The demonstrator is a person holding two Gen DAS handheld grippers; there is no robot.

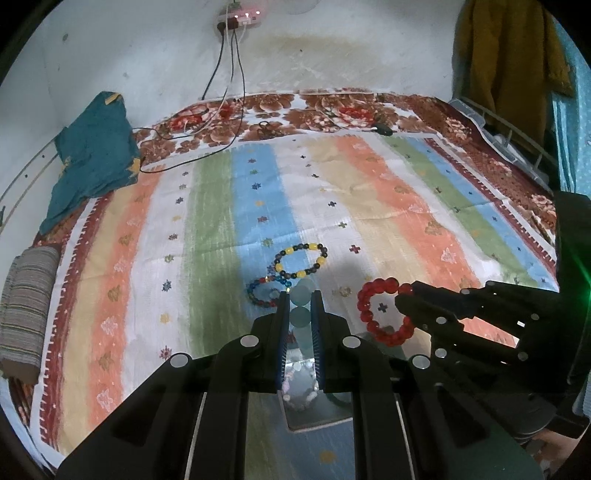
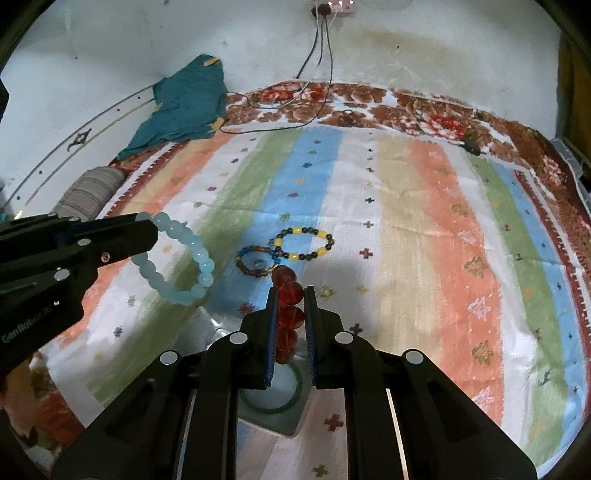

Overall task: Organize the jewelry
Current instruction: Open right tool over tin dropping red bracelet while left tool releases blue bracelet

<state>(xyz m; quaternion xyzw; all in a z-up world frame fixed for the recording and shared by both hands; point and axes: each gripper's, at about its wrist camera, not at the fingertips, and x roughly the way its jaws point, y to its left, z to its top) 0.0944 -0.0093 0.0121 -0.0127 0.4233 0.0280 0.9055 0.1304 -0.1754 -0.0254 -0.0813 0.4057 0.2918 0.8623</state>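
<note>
My left gripper [image 1: 300,296] is shut on a pale blue bead bracelet [image 1: 300,318], held above the striped bedspread [image 1: 369,206]. My right gripper [image 2: 291,291] is shut on a red bead bracelet [image 2: 291,314]. Each view shows the other gripper from the side: the right gripper [image 1: 402,295] with the red bracelet [image 1: 369,321] hanging as a ring, the left gripper [image 2: 153,230] with the blue bracelet [image 2: 192,251]. A yellow-and-dark bead bracelet [image 1: 301,260] [image 2: 303,243] and a small multicoloured bracelet [image 1: 263,293] [image 2: 255,263] lie on the bed just beyond both grippers.
Under the grippers sits a clear box [image 2: 291,424] with a green bangle [image 2: 295,397] and a white bead bracelet [image 1: 300,397]. A teal cloth [image 1: 92,155] and striped pillow [image 1: 27,310] lie at the left. Cables [image 1: 207,147] run from a wall socket [image 1: 236,18].
</note>
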